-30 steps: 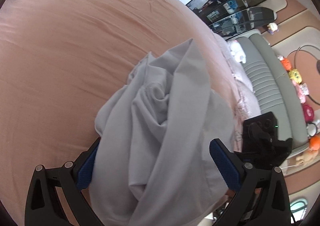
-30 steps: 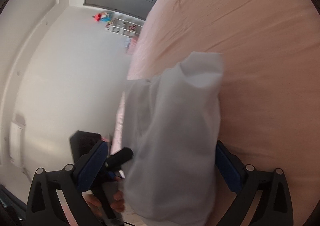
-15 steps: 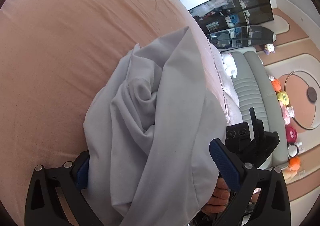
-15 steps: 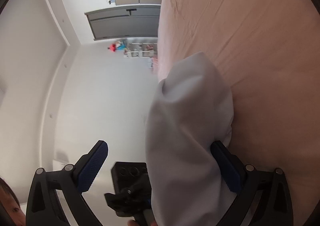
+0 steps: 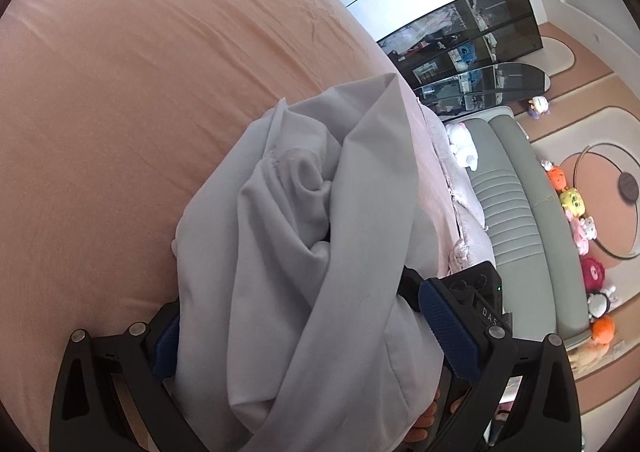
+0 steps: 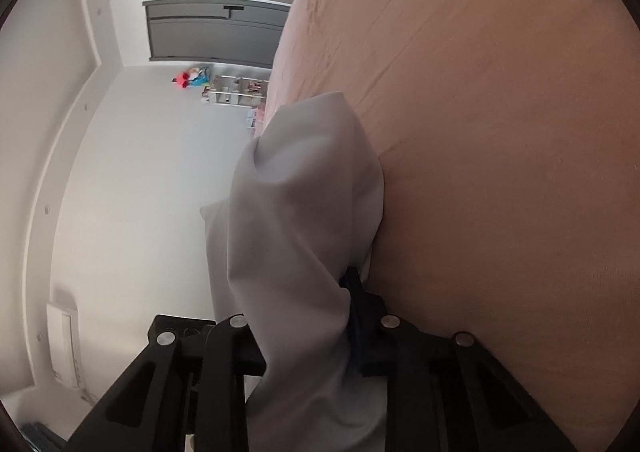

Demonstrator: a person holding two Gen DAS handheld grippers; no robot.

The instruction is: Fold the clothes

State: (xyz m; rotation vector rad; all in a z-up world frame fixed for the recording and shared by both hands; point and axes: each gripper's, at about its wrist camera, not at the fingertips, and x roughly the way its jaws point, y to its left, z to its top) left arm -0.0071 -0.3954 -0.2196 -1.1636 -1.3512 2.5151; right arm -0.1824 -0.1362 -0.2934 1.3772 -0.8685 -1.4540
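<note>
Bedsheet [image 5: 140, 112], peach, under grey garment [image 5: 304, 272]; sofa [image 5: 516, 212] beside.

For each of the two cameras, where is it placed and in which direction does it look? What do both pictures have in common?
Left wrist view: sits on the left gripper, looking along its open fingers over the crumpled pale grey cloth garment towards a grey padded bench; fingers of a hand show below.
Right wrist view: sits on the right gripper, whose jaws have just been closing and pinch the garment, facing a white wall.
Shared: the grey garment and the pink bedsheet.
</note>
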